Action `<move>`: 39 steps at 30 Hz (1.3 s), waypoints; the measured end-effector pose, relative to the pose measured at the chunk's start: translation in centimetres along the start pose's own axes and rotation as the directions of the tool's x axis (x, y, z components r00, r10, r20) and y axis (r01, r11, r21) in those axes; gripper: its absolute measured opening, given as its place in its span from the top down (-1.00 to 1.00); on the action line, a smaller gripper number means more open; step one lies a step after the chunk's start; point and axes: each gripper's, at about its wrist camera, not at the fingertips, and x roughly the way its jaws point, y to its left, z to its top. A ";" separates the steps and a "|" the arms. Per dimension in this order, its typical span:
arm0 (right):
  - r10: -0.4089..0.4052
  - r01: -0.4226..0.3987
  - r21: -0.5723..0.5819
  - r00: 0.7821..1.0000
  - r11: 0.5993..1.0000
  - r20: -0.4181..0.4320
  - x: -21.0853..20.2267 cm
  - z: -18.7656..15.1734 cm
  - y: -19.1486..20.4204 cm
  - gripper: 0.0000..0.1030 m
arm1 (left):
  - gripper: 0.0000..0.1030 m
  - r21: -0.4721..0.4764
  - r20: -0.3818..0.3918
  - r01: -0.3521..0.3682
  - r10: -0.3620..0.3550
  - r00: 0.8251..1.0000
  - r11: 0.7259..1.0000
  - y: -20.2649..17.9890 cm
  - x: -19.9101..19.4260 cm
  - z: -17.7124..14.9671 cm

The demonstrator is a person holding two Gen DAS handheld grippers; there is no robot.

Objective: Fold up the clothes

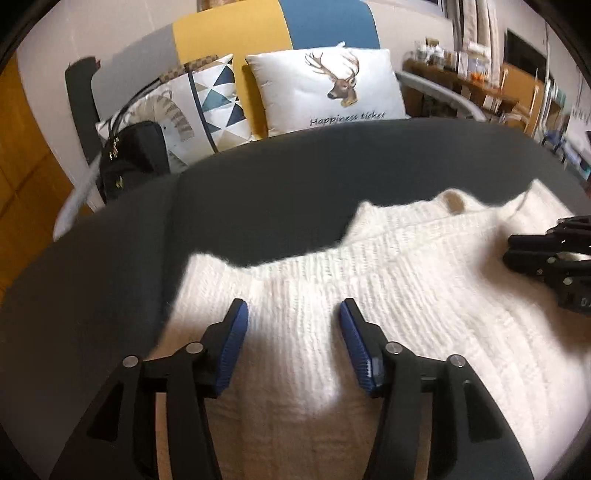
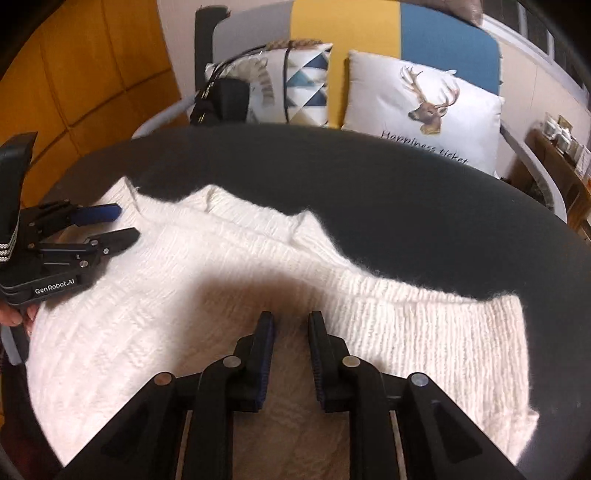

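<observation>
Both grippers hung above the white sweater (image 1: pixel 369 295), left gripper (image 1: pixel 293 306) spread wide, right gripper (image 2: pixel 291 317) narrowly parted, neither apparently gripping, seemingly between folds.

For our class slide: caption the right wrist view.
Right claw, open, above a white knitted sweater on a dark round table.

1. The sweater (image 2: pixel 258 266) under the left hand-held gripper (image 1: pixel 293 310) is cream white with a ribbed knit.
2. Both the left and the right hand-held gripper (image 2: pixel 291 321) are black with blue pads (image 1: pixel 351 325).
3. The surface (image 1: pixel 277 192) beyond them is dark grey.
4. Farther ahead, one white cushion (image 1: pixel 325 88) bears a brown deer head, another (image 1: pixel 218 99) blue, teal and grey triangles.
5. The backrest (image 1: pixel 229 33) is banded yellow and blue.
</observation>
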 end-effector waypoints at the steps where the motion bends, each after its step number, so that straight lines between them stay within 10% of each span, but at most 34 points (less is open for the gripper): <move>1: -0.014 0.013 0.042 1.000 0.999 0.016 -0.1 -0.1 -0.7 0.66 | -0.42 -0.010 0.008 -0.013 0.013 1.000 1.000 0.3 0.3 -0.1; 6: 0.005 -0.023 0.246 0.997 0.969 0.073 -0.6 -0.8 -4.5 0.92 | -0.61 -0.106 0.020 0.020 -0.018 1.000 0.994 2.0 0.8 -1.0; 11: 0.098 -0.147 0.334 0.982 0.931 0.159 -2.5 -2.6 -6.4 0.72 | -0.62 -0.103 0.026 0.016 -0.013 1.000 0.995 2.2 0.7 -1.2; 15: 0.013 -0.083 0.312 0.975 0.946 0.221 -6.2 -4.0 -6.8 0.61 | -0.62 -0.128 0.027 0.007 -0.003 1.000 0.992 2.4 0.3 -1.7; 21: -0.051 0.042 0.129 0.996 0.991 0.068 -3.0 -3.0 -5.6 0.60 | -0.62 -0.161 0.016 -0.009 0.011 1.000 0.987 2.5 -0.4 -2.5; 28: -0.154 0.122 0.339 0.985 0.933 0.071 -2.9 -5.6 -10.0 0.77 | -0.63 -0.190 0.020 0.000 0.003 1.000 0.982 2.9 -0.5 -3.4; 39: -0.061 0.007 0.326 0.986 0.945 0.157 -4.4 -3.1 -10.5 0.65 | -0.64 -0.190 0.023 -0.002 0.006 1.000 0.982 2.9 -0.4 -3.6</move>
